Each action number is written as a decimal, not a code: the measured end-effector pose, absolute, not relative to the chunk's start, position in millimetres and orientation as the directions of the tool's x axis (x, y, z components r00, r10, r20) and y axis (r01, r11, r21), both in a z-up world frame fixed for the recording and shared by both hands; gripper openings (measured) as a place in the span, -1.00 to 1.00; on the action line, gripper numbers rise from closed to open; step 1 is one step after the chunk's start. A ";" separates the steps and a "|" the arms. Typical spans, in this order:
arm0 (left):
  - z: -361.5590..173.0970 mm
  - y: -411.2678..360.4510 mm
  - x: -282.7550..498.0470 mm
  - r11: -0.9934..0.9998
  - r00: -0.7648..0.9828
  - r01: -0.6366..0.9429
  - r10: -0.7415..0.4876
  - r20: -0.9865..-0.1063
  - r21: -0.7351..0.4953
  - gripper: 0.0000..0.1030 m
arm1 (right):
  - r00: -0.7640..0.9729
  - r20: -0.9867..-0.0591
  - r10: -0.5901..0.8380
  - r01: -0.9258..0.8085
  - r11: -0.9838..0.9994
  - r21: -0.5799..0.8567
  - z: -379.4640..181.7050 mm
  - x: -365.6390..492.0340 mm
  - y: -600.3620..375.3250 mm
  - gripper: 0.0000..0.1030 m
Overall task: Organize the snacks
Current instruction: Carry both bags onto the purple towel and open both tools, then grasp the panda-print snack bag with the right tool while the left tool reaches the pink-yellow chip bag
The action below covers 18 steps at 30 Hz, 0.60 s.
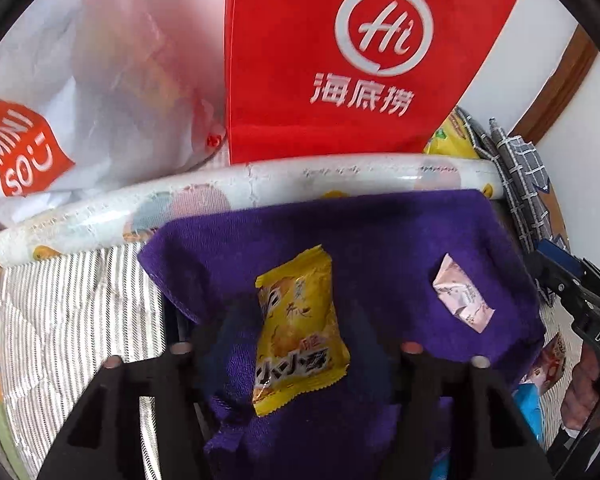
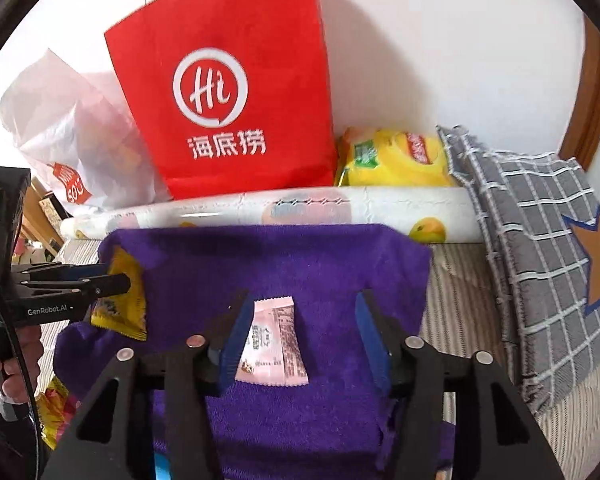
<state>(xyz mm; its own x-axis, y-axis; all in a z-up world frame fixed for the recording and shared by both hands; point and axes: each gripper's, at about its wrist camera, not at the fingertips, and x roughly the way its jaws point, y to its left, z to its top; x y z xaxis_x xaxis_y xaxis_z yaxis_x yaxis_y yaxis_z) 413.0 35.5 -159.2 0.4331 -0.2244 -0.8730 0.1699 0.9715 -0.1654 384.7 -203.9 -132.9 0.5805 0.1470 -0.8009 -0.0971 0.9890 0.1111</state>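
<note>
A yellow snack packet (image 1: 300, 332) lies on a purple towel (image 1: 400, 240), between the fingers of my left gripper (image 1: 300, 314). The jaws stand apart with a gap on each side of the packet. A small pink packet (image 1: 462, 296) rests on the towel's right part. In the right wrist view this pink packet (image 2: 276, 344) lies flat between the blue pads of my right gripper (image 2: 303, 300). The left pad overlaps its edge and the right pad stands well clear. The left gripper (image 2: 116, 276) reaches in from the left over the yellow packet (image 2: 124, 316).
Behind the towel lies a printed white roll (image 1: 260, 184). A red paper bag (image 1: 340, 60) and a white plastic bag (image 1: 80, 80) stand against the wall. A yellow chips bag (image 2: 396, 156) and a grey checked cloth (image 2: 540, 220) sit at the right. Striped bedding (image 1: 72, 312) lies underneath.
</note>
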 end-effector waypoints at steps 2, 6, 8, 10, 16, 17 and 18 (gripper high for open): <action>-152.3 35.5 410.4 0.970 0.443 0.176 -0.229 -0.867 -0.167 0.17 | 0.588 -0.798 0.132 -0.074 0.991 0.109 -130.0 376.8 -208.8 0.04; -138.2 34.1 403.4 0.968 0.465 0.187 -0.236 -0.853 -0.166 0.17 | 0.606 -0.789 0.101 -0.034 0.994 0.101 -123.5 355.1 -222.0 0.04; -128.5 31.7 398.3 0.967 0.483 0.197 -0.238 -0.843 -0.160 0.17 | 0.615 -0.785 0.074 -0.013 0.996 0.084 -120.1 343.8 -229.2 0.04; -119.8 29.3 392.8 0.967 0.505 0.205 -0.238 -0.830 -0.153 0.17 | 0.617 -0.786 0.036 0.012 0.998 0.055 -116.6 332.2 -235.4 0.04; -88.8 17.0 371.4 0.961 0.563 0.249 -0.247 -0.788 -0.123 0.17 | 0.604 -0.797 -0.019 0.069 0.997 0.029 -117.0 297.5 -254.5 0.04; -86.0 15.2 368.8 0.960 0.566 0.251 -0.247 -0.786 -0.120 0.17 | 0.594 -0.805 -0.007 0.070 0.997 0.043 -118.9 292.4 -257.3 0.04; -82.7 13.3 365.1 0.960 0.569 0.255 -0.248 -0.784 -0.118 0.18 | 0.580 -0.814 0.005 0.069 0.996 0.055 -121.2 286.9 -259.9 0.05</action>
<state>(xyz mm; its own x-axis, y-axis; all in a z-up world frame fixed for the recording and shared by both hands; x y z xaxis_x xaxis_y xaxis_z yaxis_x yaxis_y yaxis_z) 365.1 13.3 -82.7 0.5690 -0.2477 -0.7841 0.2552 0.9597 -0.1180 286.9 -259.9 -121.2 0.5804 0.0051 -0.8143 0.0688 0.9961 0.0553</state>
